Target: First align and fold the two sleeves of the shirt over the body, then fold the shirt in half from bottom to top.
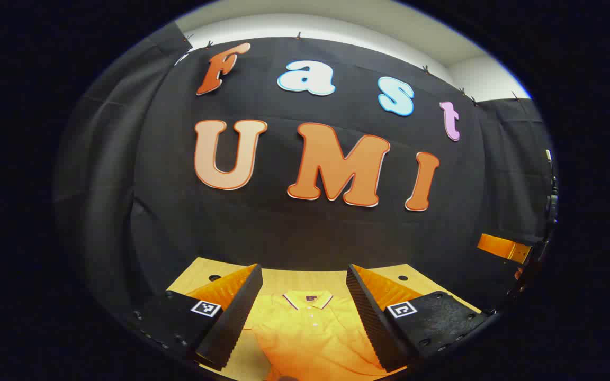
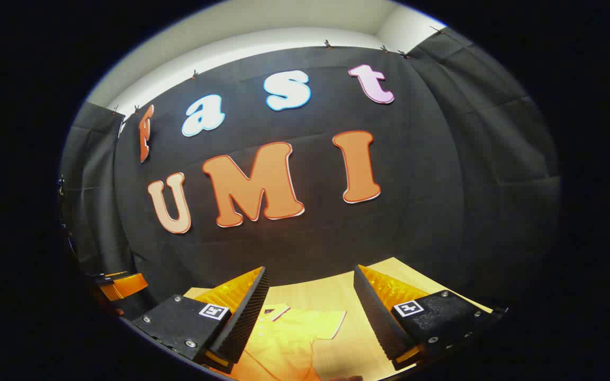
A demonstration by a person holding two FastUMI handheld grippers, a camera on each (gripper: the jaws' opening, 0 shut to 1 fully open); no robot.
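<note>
A yellow polo shirt [image 1: 310, 333] lies flat on the wooden table [image 1: 305, 280], collar toward the far wall, with buttons down its front. In the left gripper view my left gripper [image 1: 305, 317] hovers above the shirt's chest, open, with nothing between its fingers. In the right gripper view the shirt [image 2: 284, 338] shows its collar and one short sleeve [image 2: 331, 323] spread out to the side. My right gripper [image 2: 310, 323] hangs open over that sleeve and shoulder. At the far right of the left gripper view, part of the right gripper [image 1: 503, 247] shows.
The table [image 2: 331, 291] ends at the black cloth wall just behind the collar. Two small dark holes [image 1: 215, 277] sit near the table's back edge. The left gripper [image 2: 119, 286] appears at the left edge of the right gripper view.
</note>
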